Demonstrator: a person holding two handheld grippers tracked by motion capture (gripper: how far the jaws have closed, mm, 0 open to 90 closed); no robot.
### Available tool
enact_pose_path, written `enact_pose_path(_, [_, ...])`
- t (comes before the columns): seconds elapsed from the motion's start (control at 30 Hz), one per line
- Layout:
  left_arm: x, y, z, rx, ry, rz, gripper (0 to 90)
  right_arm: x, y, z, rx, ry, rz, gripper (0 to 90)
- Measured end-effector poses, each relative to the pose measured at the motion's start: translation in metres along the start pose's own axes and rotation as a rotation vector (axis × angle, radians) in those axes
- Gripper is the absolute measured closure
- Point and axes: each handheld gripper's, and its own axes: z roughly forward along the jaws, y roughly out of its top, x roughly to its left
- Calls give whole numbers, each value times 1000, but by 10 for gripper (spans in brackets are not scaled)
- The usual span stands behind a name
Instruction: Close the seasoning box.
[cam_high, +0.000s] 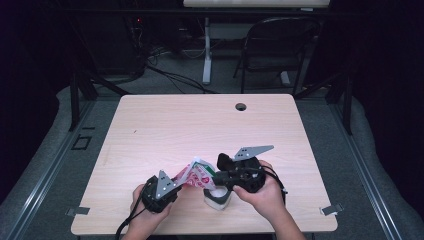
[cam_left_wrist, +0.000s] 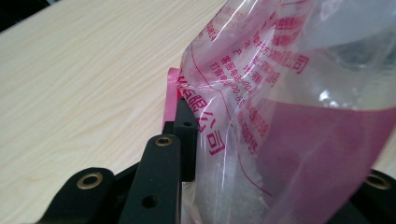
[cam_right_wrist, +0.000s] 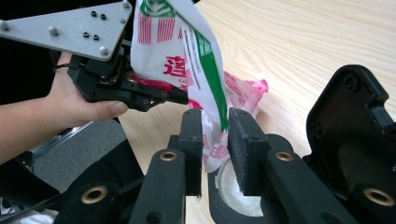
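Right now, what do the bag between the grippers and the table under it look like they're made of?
The bag looks like thin plastic film: glossy, creased, partly see-through, printed in red and green, with white grains inside. The table looks like pale wood-grain laminate or veneer, smooth and matte; which one the views leave open. The jaw pads look like black foam or rubber.

Pale wood table (cam_high: 165, 125), cable hole (cam_high: 241, 106) near far edge; grey carpet (cam_high: 45, 150); dark folding chair (cam_high: 272, 45) behind; room dim.

You are working at a pale wooden table (cam_high: 165, 125) with a round cable hole (cam_high: 241, 106) near its far edge. A small white container (cam_high: 218, 198) stands on it near the near edge, right of centre.
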Motion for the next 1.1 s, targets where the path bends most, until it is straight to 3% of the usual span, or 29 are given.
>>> enact_pose_path(0.17, [6, -2, -1, -16, -31, -53, 752, 1, 1, -1, -13, 6, 1, 737])
enact_pose_path(0.4, [11, -6, 1, -15, -47, -79, 752, 2, 0, -3, -22, -2, -4, 715])
enact_pose_path(0.7, [17, -7, -4, -14, -35, -72, 751, 0, -4, -5, -31, -24, 4, 676])
enact_pose_path(1.1, [43, -23, -17, -49, -5, -153, 750, -4, -13, -9, -30, -85, 1, 636])
